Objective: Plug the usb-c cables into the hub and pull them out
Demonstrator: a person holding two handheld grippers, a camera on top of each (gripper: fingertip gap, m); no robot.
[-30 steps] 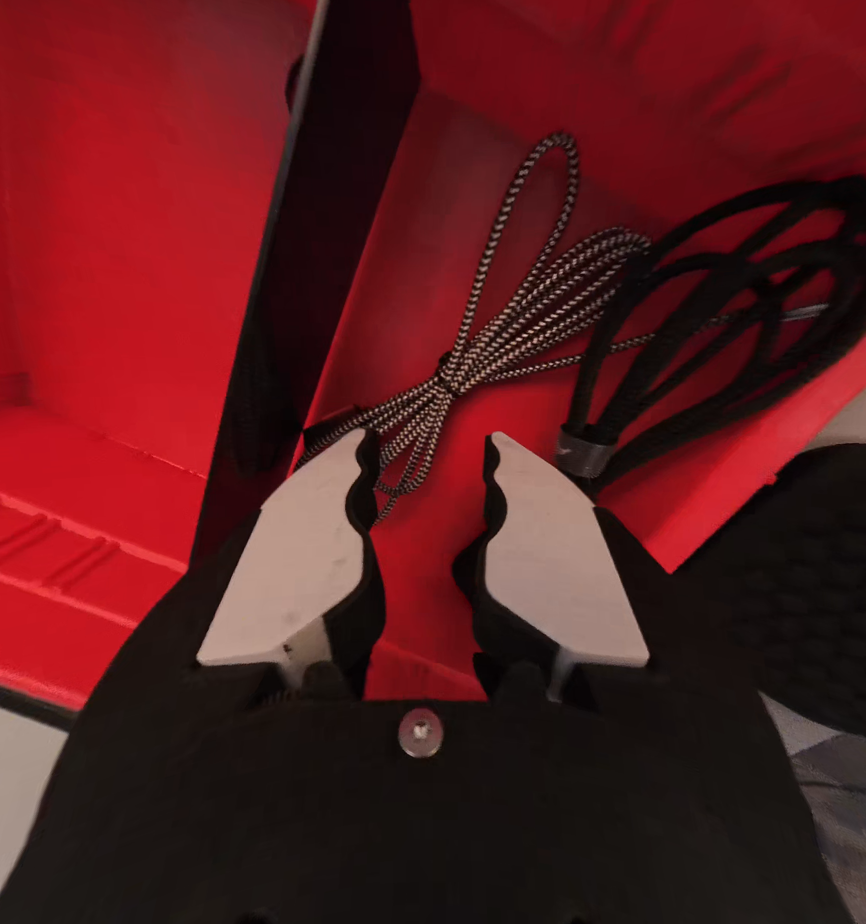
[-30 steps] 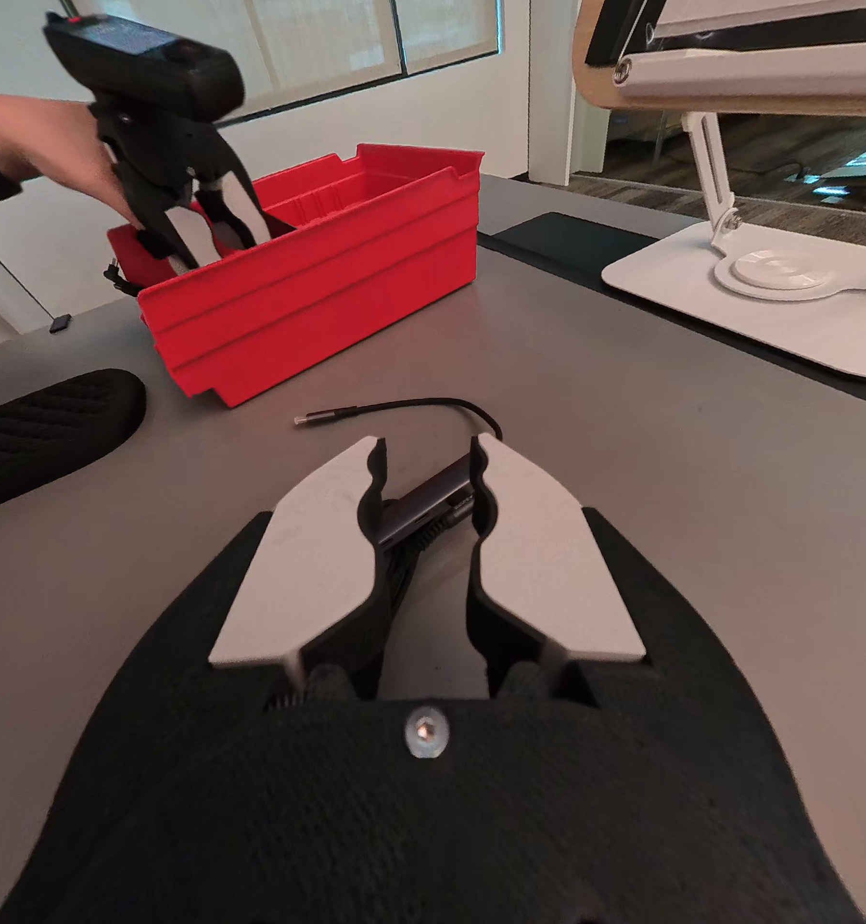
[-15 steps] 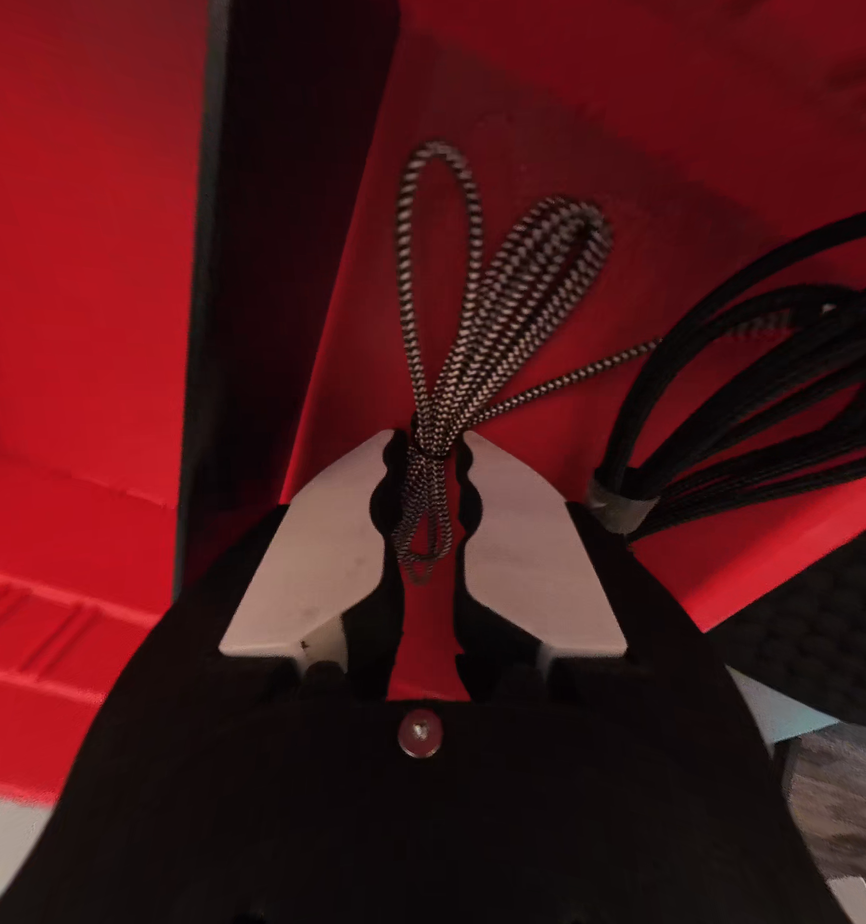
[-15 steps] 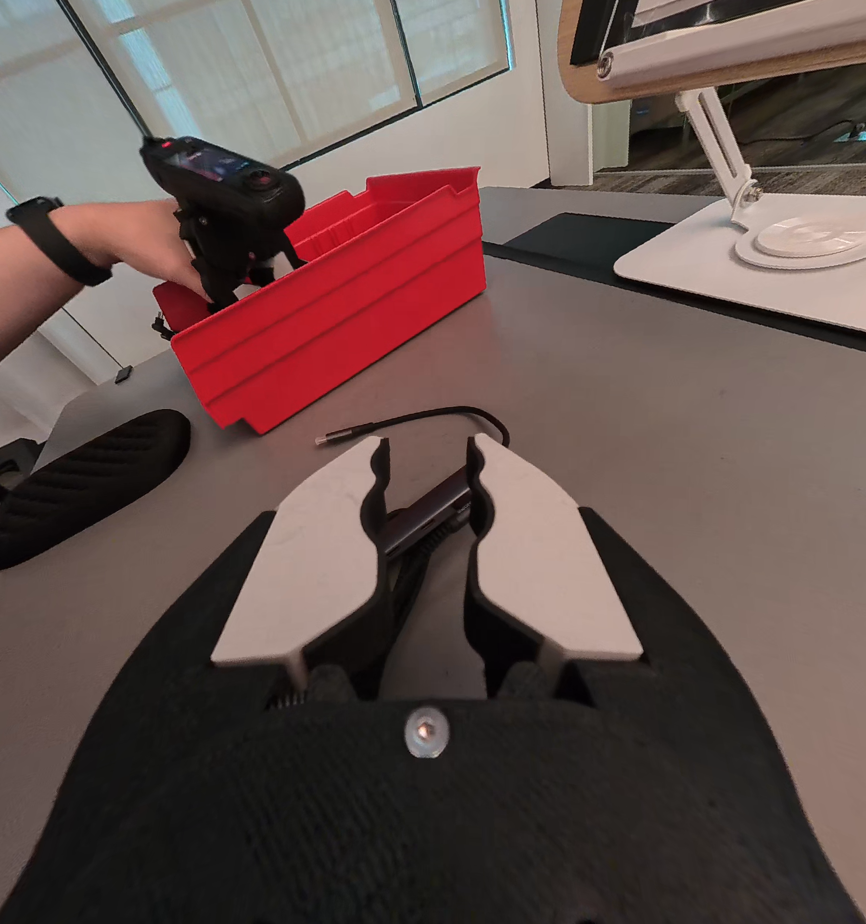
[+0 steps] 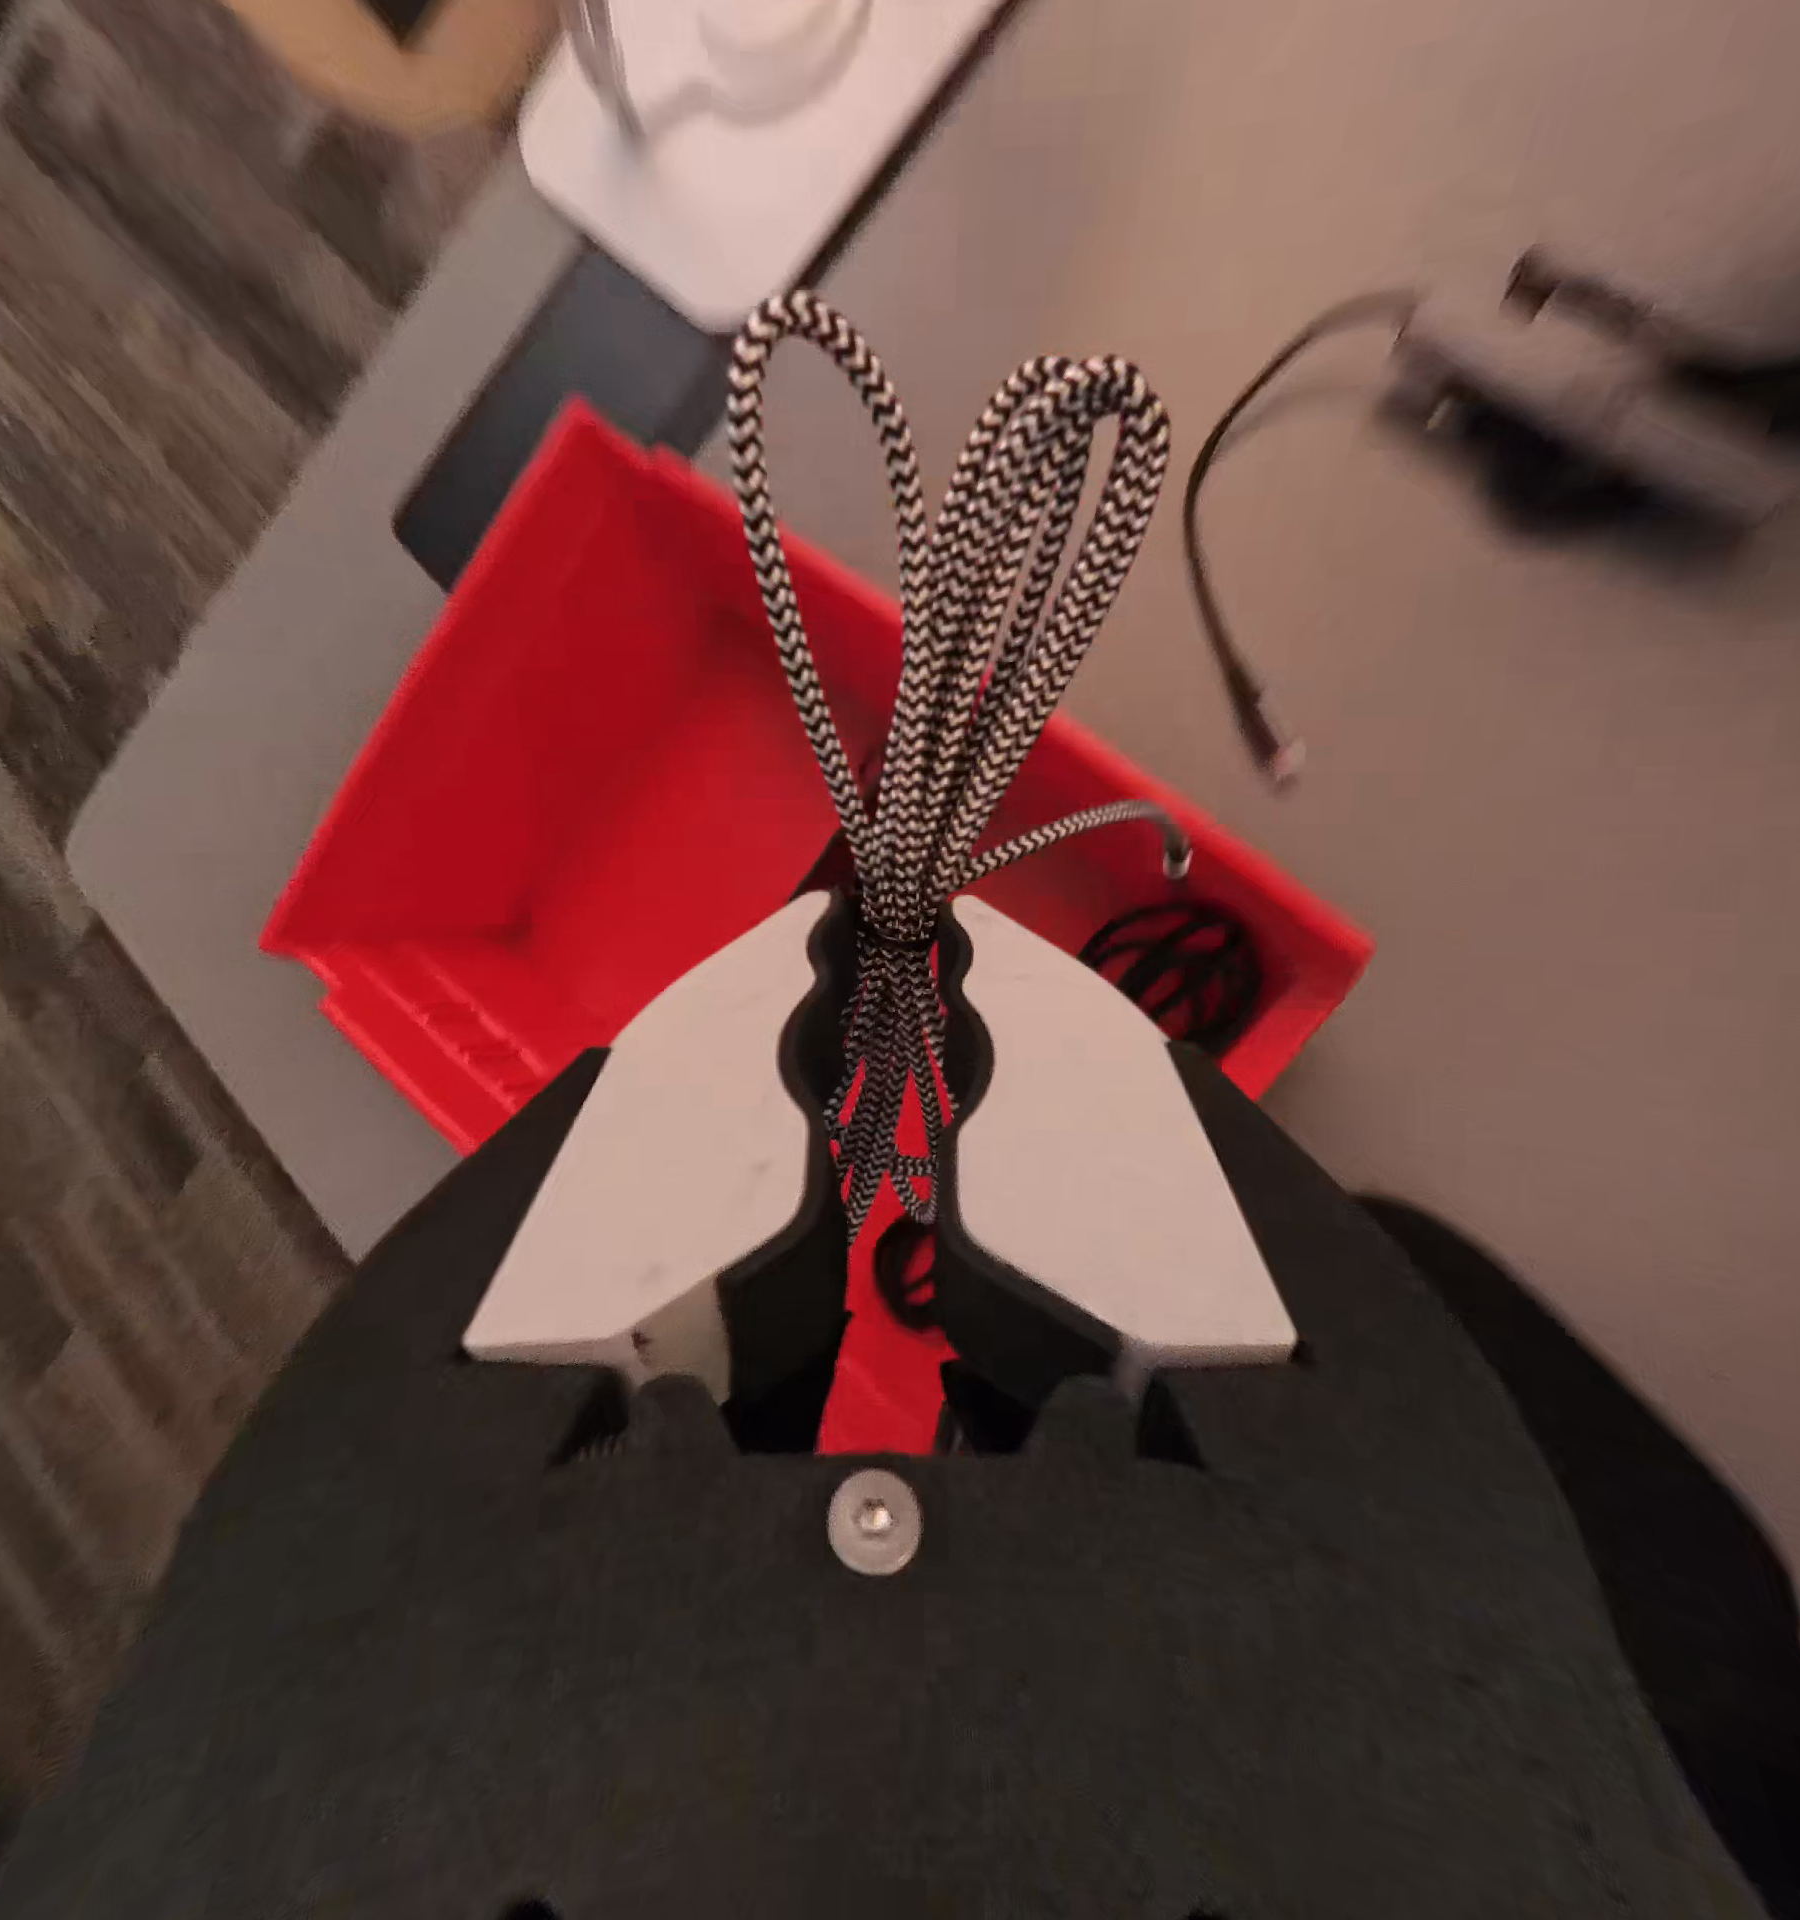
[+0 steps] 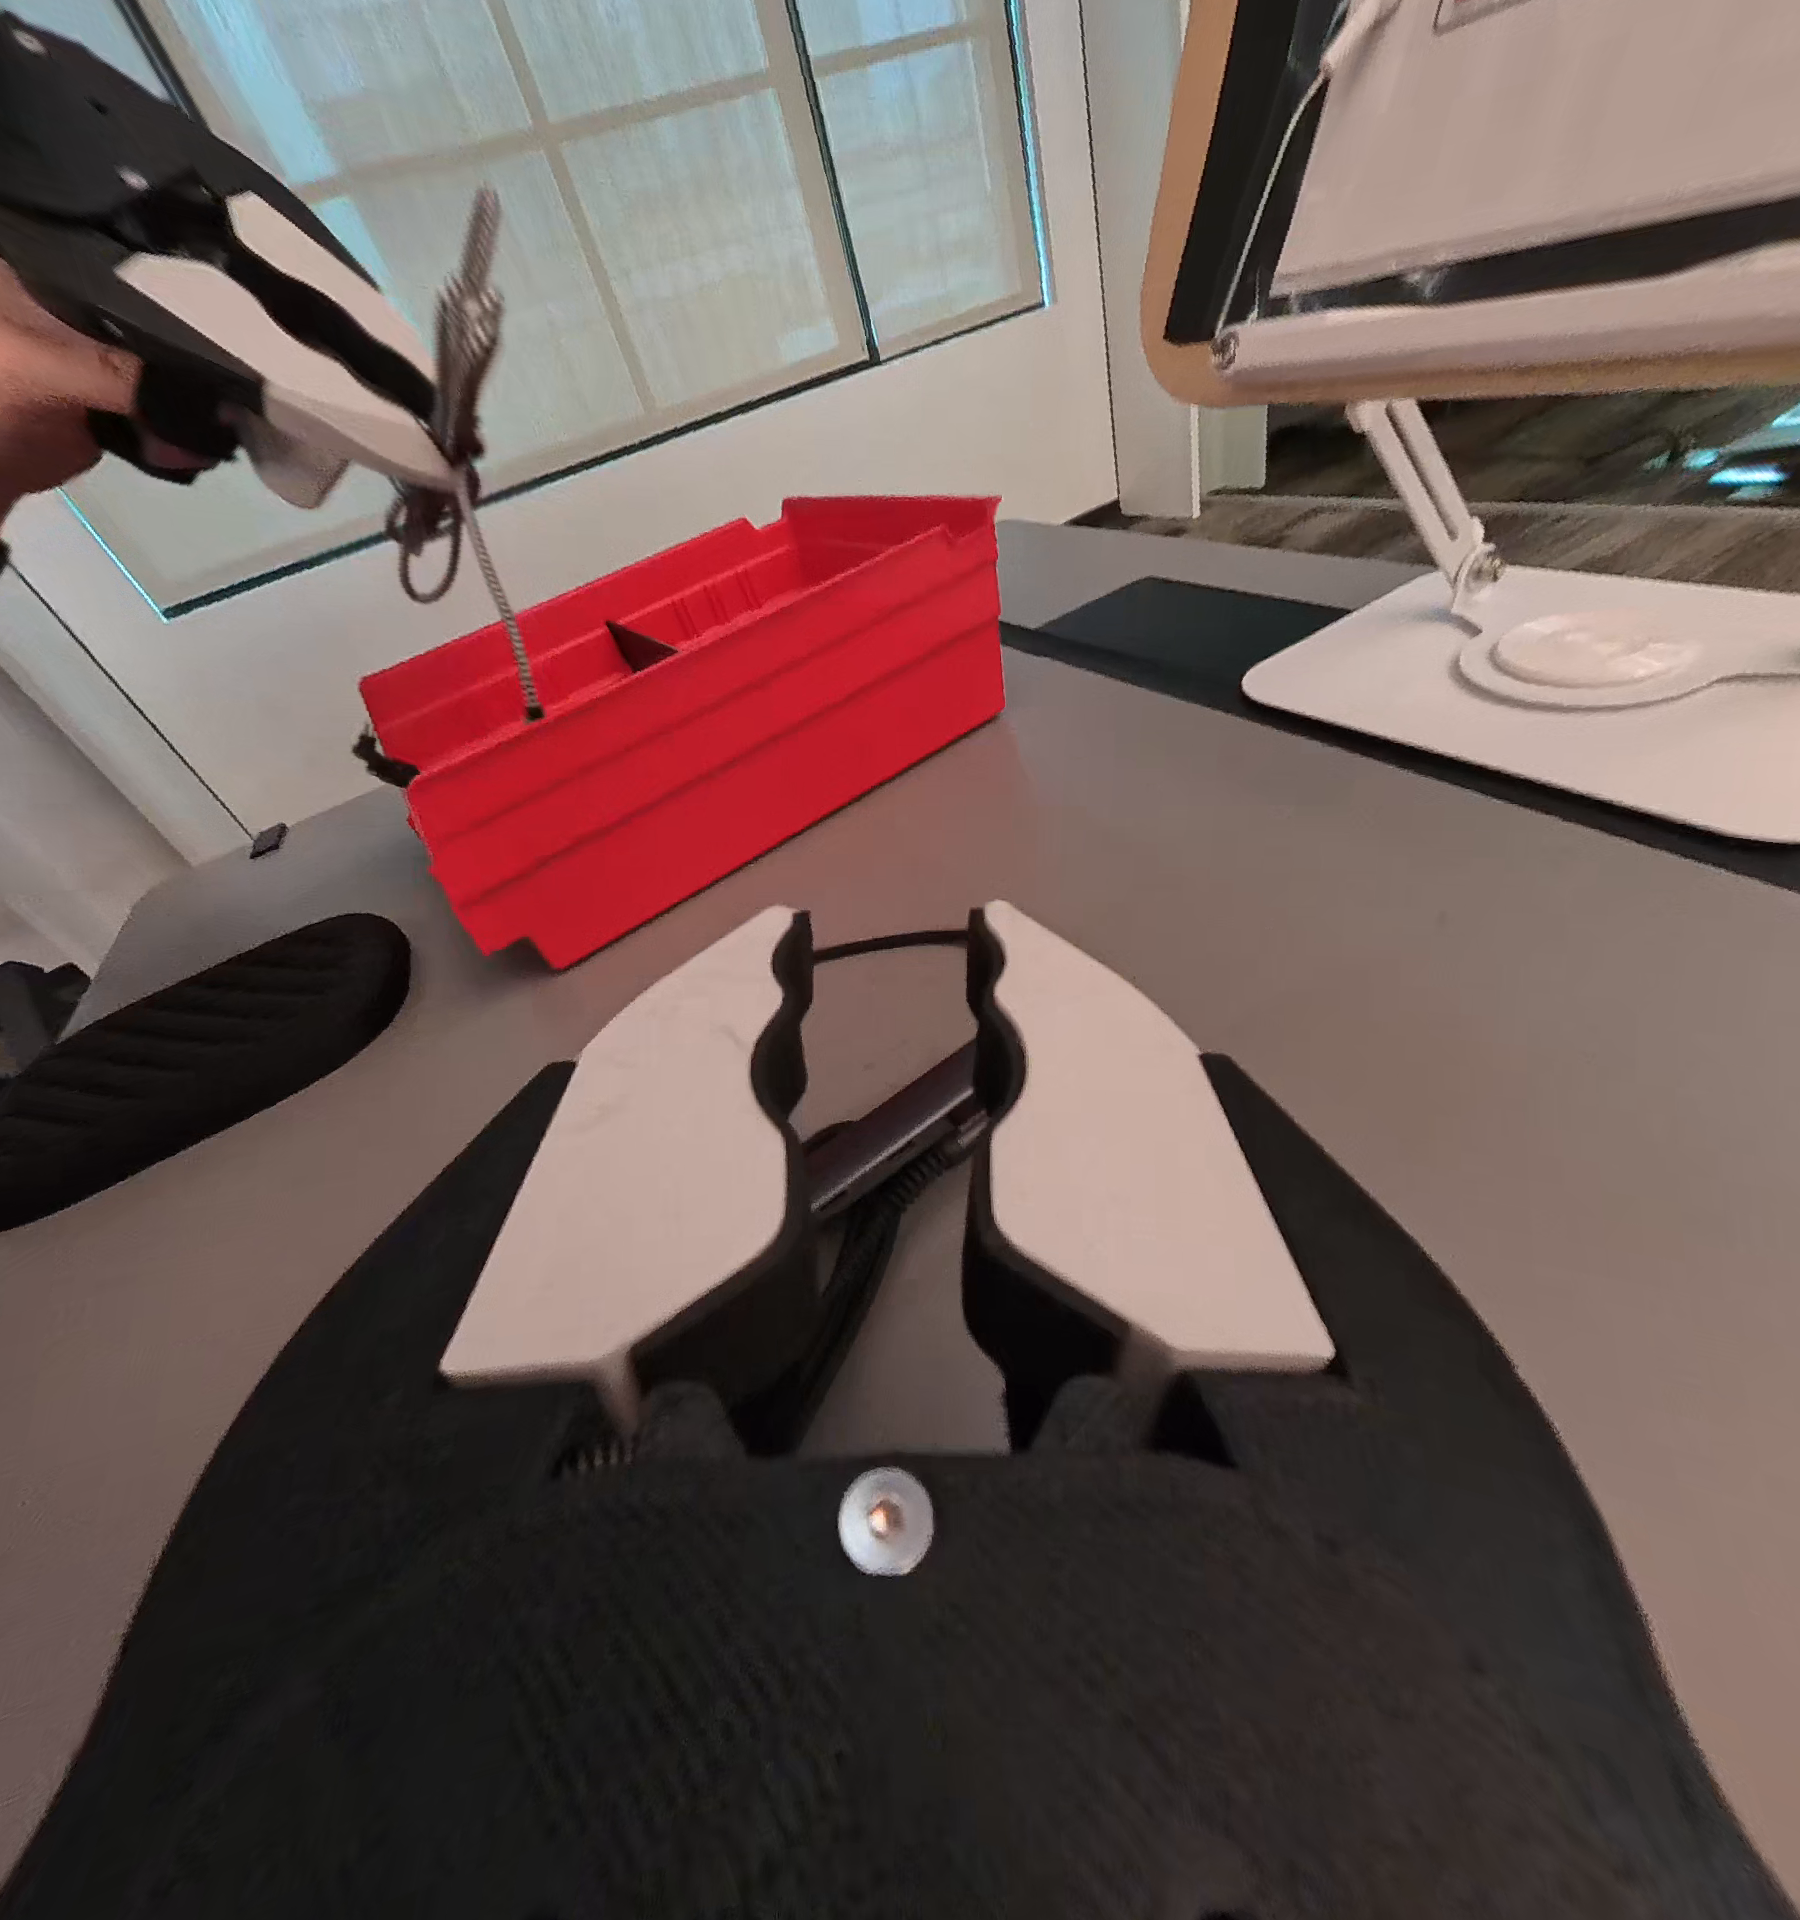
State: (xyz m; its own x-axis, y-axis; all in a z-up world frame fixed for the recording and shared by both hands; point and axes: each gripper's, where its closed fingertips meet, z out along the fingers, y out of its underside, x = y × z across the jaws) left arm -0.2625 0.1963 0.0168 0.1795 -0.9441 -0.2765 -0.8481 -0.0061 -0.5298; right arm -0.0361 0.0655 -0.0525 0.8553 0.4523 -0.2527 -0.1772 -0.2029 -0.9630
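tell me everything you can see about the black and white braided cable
The braided cable is woven in a black-and-white zigzag sheath and folded into a bundle of several loops, cinched by a dark tie near the middle. The left gripper is shut on it at that tie, holding it in the air above the red bin. Long loops stand past the fingertips, short ones sit between the fingers. One loose end with a metal plug sticks out sideways. Nothing else touches it.

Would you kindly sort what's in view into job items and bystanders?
Job: braided cable held in left gripper; hub between right gripper fingers; black cable in red bin.
Bystanders: monitor stand, black armrest.
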